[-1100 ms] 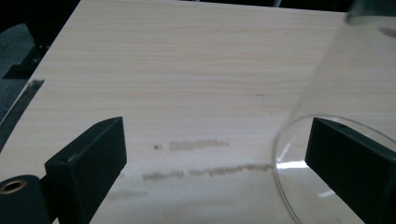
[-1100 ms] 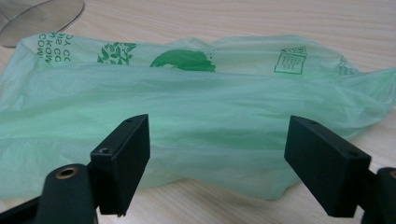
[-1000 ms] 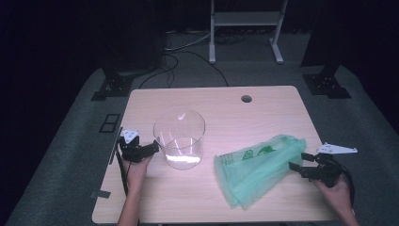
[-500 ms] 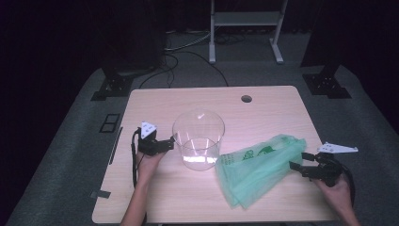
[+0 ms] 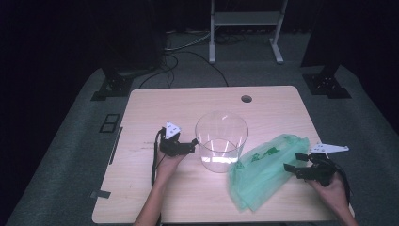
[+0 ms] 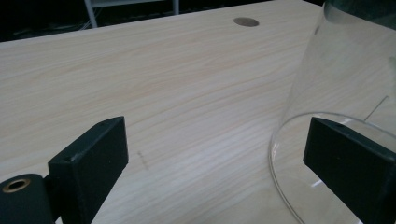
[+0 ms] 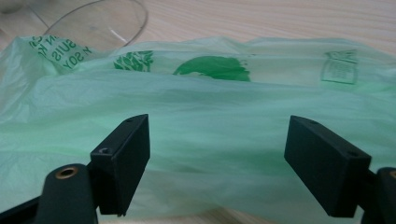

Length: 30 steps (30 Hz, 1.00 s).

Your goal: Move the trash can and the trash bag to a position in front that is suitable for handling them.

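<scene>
Green plastic bag point(image 5: 266, 172) lies flat at the table's point(image 5: 150, 108) right front in the high view, just beside the clear plastic container point(image 5: 221, 141), handy for lining it. Left gripper view: left gripper point(image 6: 219, 154) gapes wide, holding nothing, one jaw beyond the container's wall. Right gripper view: right gripper point(image 7: 219, 163) stands wide open over the bag, poised to pinch it.
</scene>
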### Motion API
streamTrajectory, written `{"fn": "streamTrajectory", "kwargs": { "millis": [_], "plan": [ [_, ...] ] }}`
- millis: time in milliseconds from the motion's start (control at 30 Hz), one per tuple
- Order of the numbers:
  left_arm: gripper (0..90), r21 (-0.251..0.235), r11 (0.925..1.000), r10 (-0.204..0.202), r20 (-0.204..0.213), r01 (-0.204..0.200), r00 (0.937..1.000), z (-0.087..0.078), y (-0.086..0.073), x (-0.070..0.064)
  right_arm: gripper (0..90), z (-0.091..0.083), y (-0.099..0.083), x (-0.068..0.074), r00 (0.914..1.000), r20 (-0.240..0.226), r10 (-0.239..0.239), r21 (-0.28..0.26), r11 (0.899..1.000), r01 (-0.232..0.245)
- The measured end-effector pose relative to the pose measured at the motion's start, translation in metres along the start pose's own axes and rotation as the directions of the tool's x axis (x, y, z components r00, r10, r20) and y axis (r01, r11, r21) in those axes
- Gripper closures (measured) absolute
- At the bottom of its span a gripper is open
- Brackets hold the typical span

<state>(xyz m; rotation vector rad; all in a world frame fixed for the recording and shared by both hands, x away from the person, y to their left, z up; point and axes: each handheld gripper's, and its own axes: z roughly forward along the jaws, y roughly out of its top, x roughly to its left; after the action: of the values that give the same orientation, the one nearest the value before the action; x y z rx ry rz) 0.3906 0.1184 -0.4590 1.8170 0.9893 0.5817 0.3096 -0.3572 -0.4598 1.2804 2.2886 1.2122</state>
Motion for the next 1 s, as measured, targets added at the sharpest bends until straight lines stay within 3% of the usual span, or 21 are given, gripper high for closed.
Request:
{"fn": "streamTrajectory", "kwargs": {
  "millis": [100, 333, 467, 533, 633, 667, 900, 1000],
  "plan": [
    [5.2, 0.008, 0.9997, 0.023, 0.011, -0.023, 0.9997, 0.001, 0.001, -0.006, 21.6, 0.008, 0.003, 0.005, 0.9994, -0.017, -0.031, 0.021, 0.999, 0.031],
    [5.2, 0.018, 0.9998, 0.008, -0.017, -0.008, 0.9998, -0.015, -0.005, 0.0, 21.7, 0.029, 0.007, 0.02, 0.9888, -0.087, -0.121, 0.081, 0.988, 0.128],
    [5.2, 0.019, 0.9998, 0.011, -0.039, -0.011, 0.9992, -0.028, -0.011, 0.005, 23.0, 0.036, 0.006, 0.023, 0.9848, -0.099, -0.143, 0.112, 0.982, 0.153],
    [5.2, 0.017, 0.9998, 0.004, -0.053, -0.003, 0.9986, -0.041, -0.018, 0.01, 27.1, 0.041, 0.005, 0.024, 0.9835, -0.076, -0.164, 0.131, 0.976, 0.173],
    [5.3, 0.021, 0.9998, -0.004, -0.065, 0.005, 0.9979, -0.053, -0.024, 0.014, 38.4, 0.042, 0.006, 0.027, 0.9767, -0.04, -0.211, 0.137, 0.967, 0.215],
    [5.2, 0.021, 0.9998, -0.002, -0.07, 0.004, 0.9976, -0.057, -0.027, 0.015, 43.0, 0.042, 0.006, 0.029, 0.9706, -0.035, -0.238, 0.138, 0.961, 0.241],
    [5.2, 0.023, 0.9992, -0.032, -0.084, 0.034, 0.9959, -0.08, -0.038, 0.021, 73.7, 0.041, 0.007, 0.036, 0.9561, -0.092, -0.278, 0.141, 0.947, 0.289],
    [5.2, 0.024, 0.999, -0.036, -0.08, 0.038, 0.9962, -0.085, -0.042, 0.021, 89.7, 0.041, 0.008, 0.039, 0.9555, -0.108, -0.275, 0.151, 0.945, 0.289]
  ]
}}
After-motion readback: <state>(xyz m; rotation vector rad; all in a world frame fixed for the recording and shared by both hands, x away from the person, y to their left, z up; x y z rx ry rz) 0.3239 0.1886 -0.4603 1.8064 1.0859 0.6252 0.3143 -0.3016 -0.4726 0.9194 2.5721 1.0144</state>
